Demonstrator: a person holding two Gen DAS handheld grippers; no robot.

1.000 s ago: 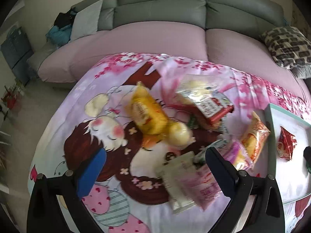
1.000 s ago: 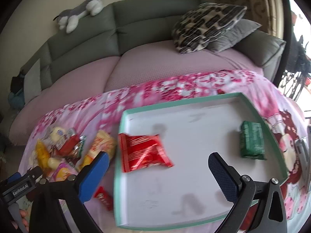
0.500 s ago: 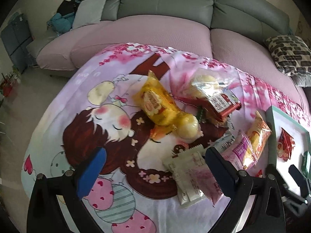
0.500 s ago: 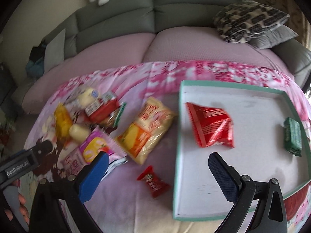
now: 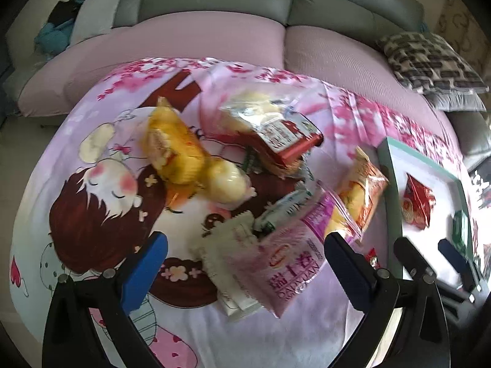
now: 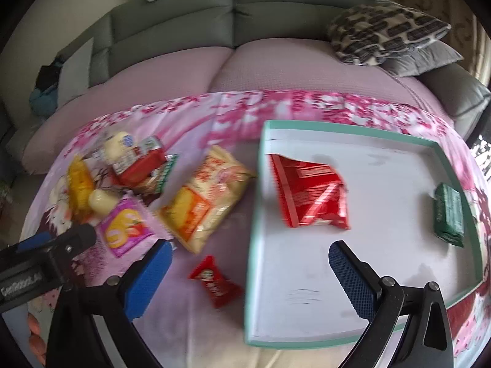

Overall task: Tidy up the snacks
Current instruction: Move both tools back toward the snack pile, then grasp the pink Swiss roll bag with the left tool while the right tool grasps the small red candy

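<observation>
Above, both grippers are shown spread wide and empty: left gripper [image 5: 242, 256] over the pink packet [image 5: 287, 263], right gripper [image 6: 250, 263] over red candy [image 6: 214, 279] beside the tray [image 6: 256, 214].

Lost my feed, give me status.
Both grippers open, empty: left gripper, right gripper. Red packet and green packet in tray. Nothing blocking.
</observation>
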